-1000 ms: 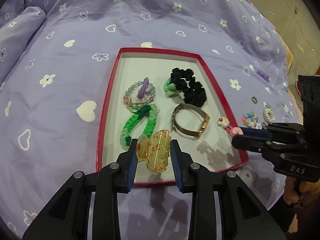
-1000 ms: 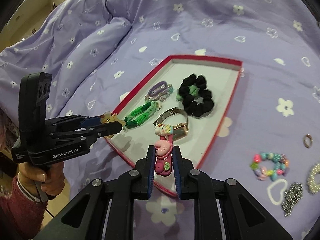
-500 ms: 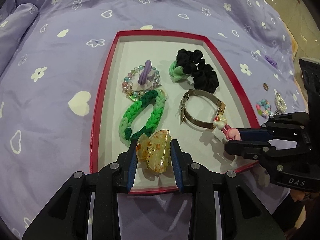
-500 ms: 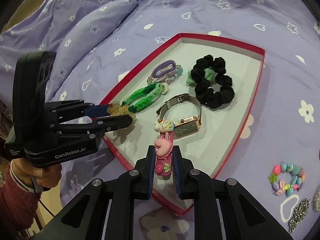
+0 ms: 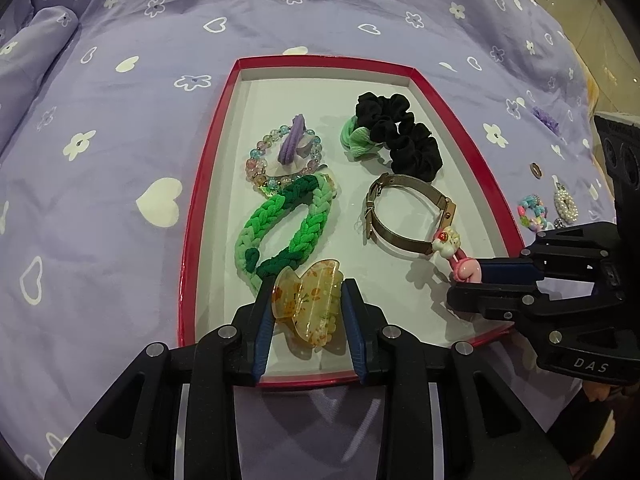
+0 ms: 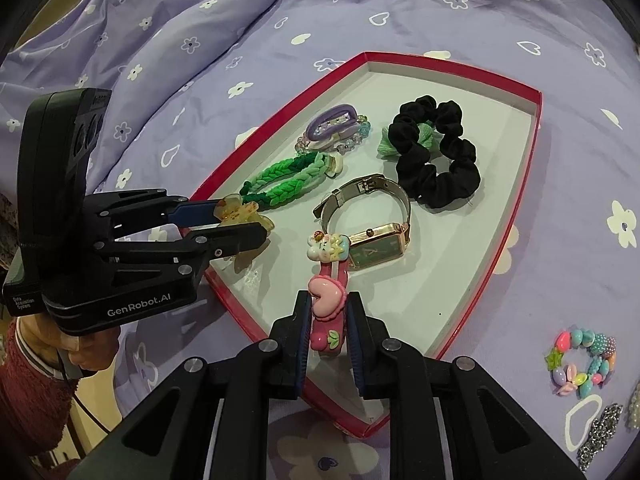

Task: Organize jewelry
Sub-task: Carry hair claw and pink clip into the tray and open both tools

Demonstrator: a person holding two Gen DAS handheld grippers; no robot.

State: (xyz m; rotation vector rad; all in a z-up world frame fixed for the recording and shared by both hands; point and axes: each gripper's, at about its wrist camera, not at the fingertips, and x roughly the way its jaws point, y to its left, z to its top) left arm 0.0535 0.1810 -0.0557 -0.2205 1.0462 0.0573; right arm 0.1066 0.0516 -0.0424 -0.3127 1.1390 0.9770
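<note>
A red-rimmed tray (image 5: pixel 208 184) with a white floor lies on the lilac bedspread. It holds a green braided tie (image 5: pixel 280 228), a bead bracelet (image 5: pixel 280 156), a black scrunchie (image 5: pixel 404 136) and a watch (image 5: pixel 408 212). My left gripper (image 5: pixel 307 308) is shut on an amber claw clip (image 5: pixel 308 296), low over the tray's near end by the green braid. My right gripper (image 6: pixel 328 312) is shut on a pink heart hair clip (image 6: pixel 326 300). The clip's decorated tip rests against the watch (image 6: pixel 376 240). In the right wrist view, the left gripper (image 6: pixel 248 224) is at the tray's left corner.
Loose pieces lie on the bedspread right of the tray: a colourful bead bracelet (image 6: pixel 582 360), a sparkly clip (image 6: pixel 600 440), a pearl piece (image 5: pixel 565 204), a small ring (image 5: pixel 535 169) and a purple tie (image 5: pixel 546 118). A bedding fold (image 6: pixel 180 40) rises at the far left. A person's sleeve (image 6: pixel 24 380) is at the lower left.
The right gripper carried the pink clip from outside the tray's right rim inward and down to the watch. The left gripper sank a little with the amber clip toward the tray floor.
</note>
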